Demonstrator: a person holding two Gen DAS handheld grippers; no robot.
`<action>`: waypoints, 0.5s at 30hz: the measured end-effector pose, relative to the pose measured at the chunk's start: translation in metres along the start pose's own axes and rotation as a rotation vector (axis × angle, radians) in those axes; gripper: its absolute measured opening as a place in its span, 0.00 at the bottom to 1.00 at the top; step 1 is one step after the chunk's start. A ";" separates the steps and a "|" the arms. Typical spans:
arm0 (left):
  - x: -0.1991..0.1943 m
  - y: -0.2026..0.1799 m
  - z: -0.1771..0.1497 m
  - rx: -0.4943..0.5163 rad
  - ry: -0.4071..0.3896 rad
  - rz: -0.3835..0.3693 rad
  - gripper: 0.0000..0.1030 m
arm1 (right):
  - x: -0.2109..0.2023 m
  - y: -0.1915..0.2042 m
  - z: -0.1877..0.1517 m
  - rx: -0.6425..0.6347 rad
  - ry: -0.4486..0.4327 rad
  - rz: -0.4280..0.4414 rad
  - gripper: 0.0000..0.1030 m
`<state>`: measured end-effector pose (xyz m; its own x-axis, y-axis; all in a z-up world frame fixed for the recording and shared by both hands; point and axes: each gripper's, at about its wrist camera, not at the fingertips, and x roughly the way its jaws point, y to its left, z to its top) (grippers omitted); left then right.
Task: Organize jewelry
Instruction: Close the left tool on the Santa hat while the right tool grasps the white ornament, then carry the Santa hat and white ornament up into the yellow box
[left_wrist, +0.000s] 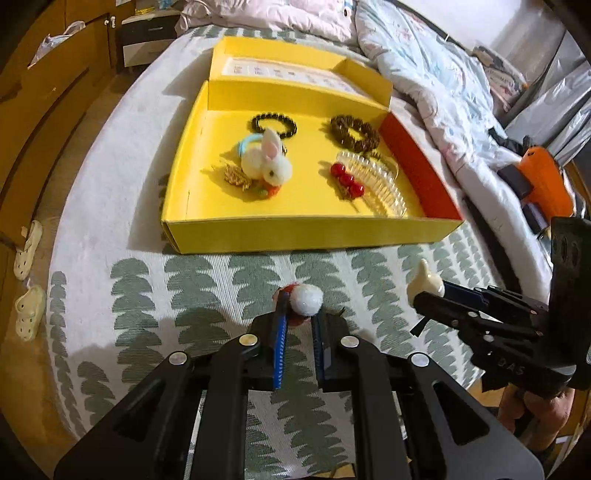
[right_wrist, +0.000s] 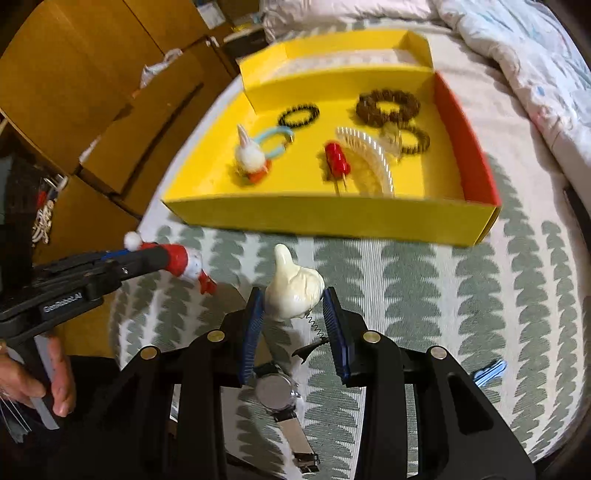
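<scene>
Left wrist view: the left gripper (left_wrist: 300, 314) is clamped on a red-and-white pompom clip (left_wrist: 304, 300) at lower centre. Right wrist view: the right gripper (right_wrist: 293, 306) pinches a cream thumbs-up clip (right_wrist: 293, 286) at centre, below the yellow box (right_wrist: 325, 218) on the bed (right_wrist: 424, 277).

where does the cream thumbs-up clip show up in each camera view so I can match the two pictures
Left wrist view: the cream thumbs-up clip sits at right of centre, held by the right gripper coming in from the right edge.
Right wrist view: it stands at lower centre, gripped between that gripper's own blue jaws.
Shared landmark: the yellow box lies beyond the clip in both.
</scene>
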<state>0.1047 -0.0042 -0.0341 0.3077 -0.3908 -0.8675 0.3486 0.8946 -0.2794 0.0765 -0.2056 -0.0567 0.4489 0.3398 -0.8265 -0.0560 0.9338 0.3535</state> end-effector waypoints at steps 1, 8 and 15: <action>-0.004 0.000 0.003 -0.003 -0.010 -0.006 0.12 | -0.006 -0.001 0.004 0.008 -0.016 0.008 0.34; -0.025 -0.003 0.033 -0.017 -0.064 -0.020 0.12 | -0.031 -0.010 0.048 0.046 -0.097 0.028 0.34; -0.010 -0.020 0.073 -0.035 -0.044 -0.039 0.12 | -0.024 -0.013 0.112 0.051 -0.116 0.016 0.34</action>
<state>0.1591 -0.0339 0.0096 0.3333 -0.4341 -0.8370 0.3304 0.8852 -0.3275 0.1665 -0.2383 0.0075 0.5489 0.3365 -0.7652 -0.0197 0.9203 0.3907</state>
